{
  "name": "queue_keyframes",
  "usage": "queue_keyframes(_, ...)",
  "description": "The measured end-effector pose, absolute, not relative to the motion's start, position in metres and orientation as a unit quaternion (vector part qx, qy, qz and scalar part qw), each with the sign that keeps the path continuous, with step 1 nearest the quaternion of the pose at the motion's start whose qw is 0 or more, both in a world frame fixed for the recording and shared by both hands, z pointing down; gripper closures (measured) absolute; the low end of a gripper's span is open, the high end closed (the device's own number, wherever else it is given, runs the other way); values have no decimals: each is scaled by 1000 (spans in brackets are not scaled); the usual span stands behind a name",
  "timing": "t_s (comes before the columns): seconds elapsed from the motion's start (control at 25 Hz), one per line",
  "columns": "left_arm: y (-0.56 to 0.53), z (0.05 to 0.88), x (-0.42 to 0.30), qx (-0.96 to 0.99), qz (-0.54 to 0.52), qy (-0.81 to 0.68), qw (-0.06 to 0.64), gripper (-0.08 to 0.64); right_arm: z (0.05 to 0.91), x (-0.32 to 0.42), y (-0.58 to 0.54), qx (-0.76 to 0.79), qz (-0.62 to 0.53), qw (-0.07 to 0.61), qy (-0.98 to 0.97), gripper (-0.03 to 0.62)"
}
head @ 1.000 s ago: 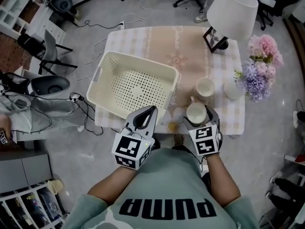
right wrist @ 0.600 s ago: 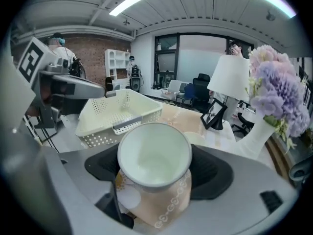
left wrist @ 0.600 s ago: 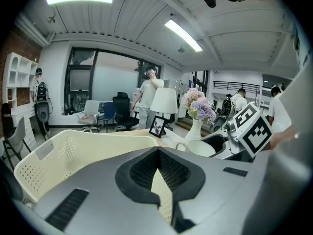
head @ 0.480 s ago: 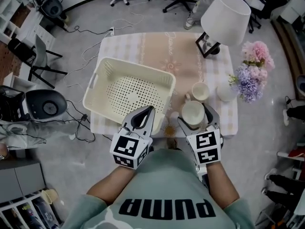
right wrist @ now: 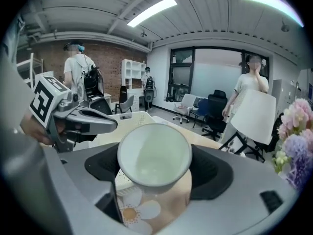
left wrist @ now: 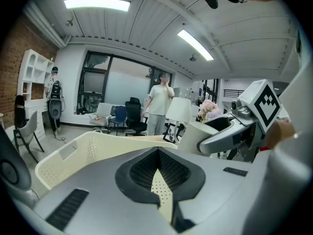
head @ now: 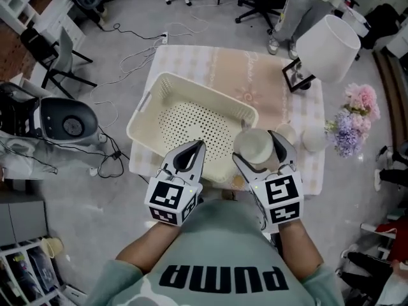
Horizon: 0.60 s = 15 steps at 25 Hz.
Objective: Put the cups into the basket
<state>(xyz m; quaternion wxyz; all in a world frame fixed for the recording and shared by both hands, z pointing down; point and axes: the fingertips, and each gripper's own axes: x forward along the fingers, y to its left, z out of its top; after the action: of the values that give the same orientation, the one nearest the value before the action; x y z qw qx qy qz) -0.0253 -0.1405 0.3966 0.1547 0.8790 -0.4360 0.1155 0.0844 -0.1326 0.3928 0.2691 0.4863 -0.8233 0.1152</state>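
Cup raised at the basket's edge
Right claw (head: 258,148) pinches a white cup (head: 254,143) over the basket's (head: 153,91) right rim; left claw (head: 199,146) pressed together, empty, above its near rim; another cup (head: 288,131) stands on the counter (head: 191,59).

A checked tablecloth (head: 210,69) with a beige middle covers the table. At its two o'clock corner stands a lamp (head: 328,40) with a white shade, and at three o'clock a bunch of pink and purple flowers (head: 354,116). A daisy-shaped mat (right wrist: 132,212) lies at the six o'clock edge. On the floor, cables (head: 137,59) trail at eleven o'clock, a grey round appliance (head: 67,125) sits at nine, and a person (head: 306,2) stands at one
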Motion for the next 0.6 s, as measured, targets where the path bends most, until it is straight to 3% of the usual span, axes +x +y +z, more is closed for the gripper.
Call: queue_keyframes(0.6, -152, 395, -137, 814, 98, -546, 171, 555, 396, -41, -186, 369, 89, 282, -881, 192)
